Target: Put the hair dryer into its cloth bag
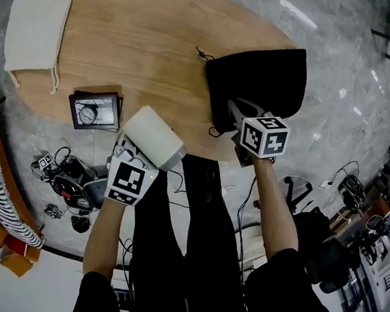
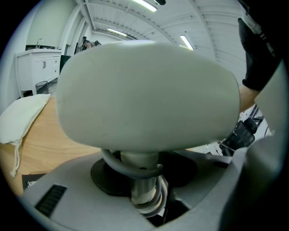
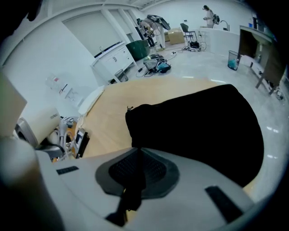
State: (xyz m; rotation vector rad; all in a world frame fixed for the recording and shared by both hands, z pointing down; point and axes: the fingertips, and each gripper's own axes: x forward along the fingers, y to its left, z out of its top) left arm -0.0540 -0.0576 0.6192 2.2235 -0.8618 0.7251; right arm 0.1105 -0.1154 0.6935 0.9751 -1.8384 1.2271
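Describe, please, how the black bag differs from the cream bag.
The black bag sits rumpled at the table's right edge; the cream bag lies flat at its left. The right gripper pinches the black bag; the cream bag is untouched. Both have drawstrings.

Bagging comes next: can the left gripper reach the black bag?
Probably yes: nothing stands between the left gripper, holding the hair dryer, and the black bag pinched by the right gripper.

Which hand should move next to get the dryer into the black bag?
Probably left. The left gripper holds the white plastic hair dryer by its cord-wrapped handle, beside the black cloth bag; the right gripper is shut on that bag's edge.
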